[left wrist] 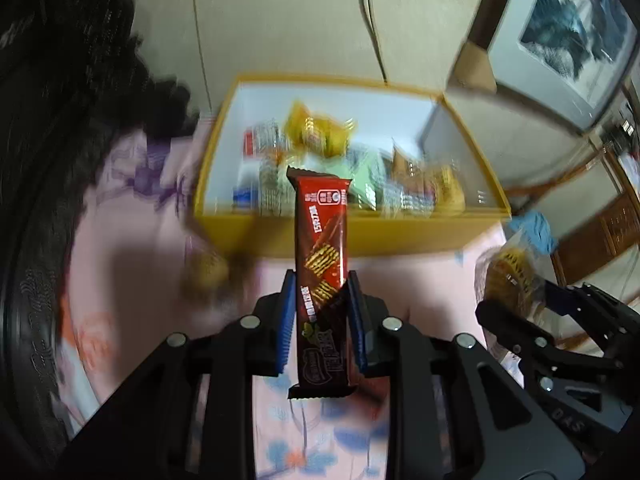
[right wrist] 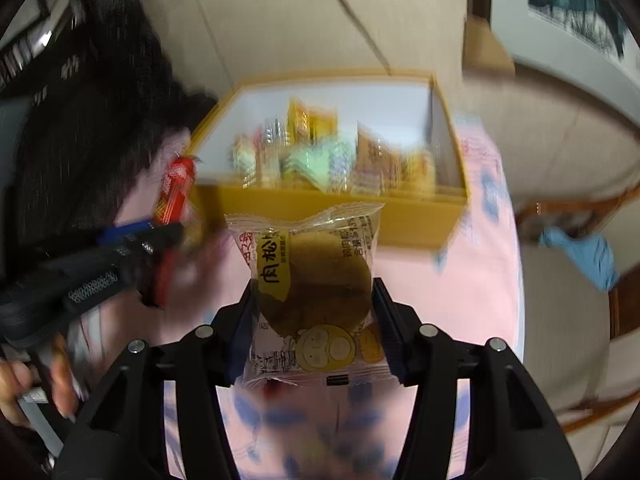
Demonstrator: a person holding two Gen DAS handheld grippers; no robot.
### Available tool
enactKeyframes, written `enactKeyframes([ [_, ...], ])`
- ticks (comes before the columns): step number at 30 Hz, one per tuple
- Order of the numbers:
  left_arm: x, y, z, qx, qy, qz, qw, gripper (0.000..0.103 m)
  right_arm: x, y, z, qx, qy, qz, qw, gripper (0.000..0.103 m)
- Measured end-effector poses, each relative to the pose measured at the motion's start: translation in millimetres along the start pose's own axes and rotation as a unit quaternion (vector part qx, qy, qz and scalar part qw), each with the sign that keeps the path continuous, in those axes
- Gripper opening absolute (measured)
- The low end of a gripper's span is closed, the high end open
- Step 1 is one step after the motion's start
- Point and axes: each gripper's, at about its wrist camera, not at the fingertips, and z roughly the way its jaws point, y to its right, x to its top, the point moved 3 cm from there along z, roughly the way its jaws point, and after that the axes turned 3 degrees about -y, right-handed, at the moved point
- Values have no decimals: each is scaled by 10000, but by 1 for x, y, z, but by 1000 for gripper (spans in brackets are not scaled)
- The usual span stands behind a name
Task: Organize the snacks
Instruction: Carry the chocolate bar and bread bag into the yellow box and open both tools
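Yellow box (left wrist: 280,236), upper centre of both views, ahead of left gripper (left wrist: 322,304) clamped on upright wafer bar (left wrist: 322,248) and right gripper (right wrist: 314,316) clamped on cake packet (right wrist: 308,280).

Beige tiled floor (left wrist: 288,20), a framed picture (left wrist: 576,36) leaning at the right, wooden furniture (left wrist: 612,232) nearby, and pink floral cloth (right wrist: 460,280) over the bench.

Support: table w/ pink floral cloth (right wrist: 472,280); on it, far side, yellow open box (left wrist: 420,232), white inside, filled w/ mixed snack packets (left wrist: 320,136); small yellowish packet (left wrist: 206,270) on cloth just beside box's near-left corner; blurred.
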Motion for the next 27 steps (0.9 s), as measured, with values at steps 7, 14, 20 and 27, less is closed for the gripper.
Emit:
enactKeyframes([
  [7, 74, 2, 19, 168, 92, 6, 9998, 24, 79, 6, 18, -227, 322, 92, 9992, 55],
  [14, 93, -1, 27, 169, 100, -10, 9998, 24, 94, 11, 25, -307, 298, 130, 9990, 55],
  [20, 100, 1, 31, 154, 104, 10, 9998, 24, 95, 11, 24, -317, 316, 156, 9989, 55],
  [27, 101, 4, 32, 206, 82, 58, 9997, 25, 101, 14, 21, -353, 350, 279, 9984, 55],
])
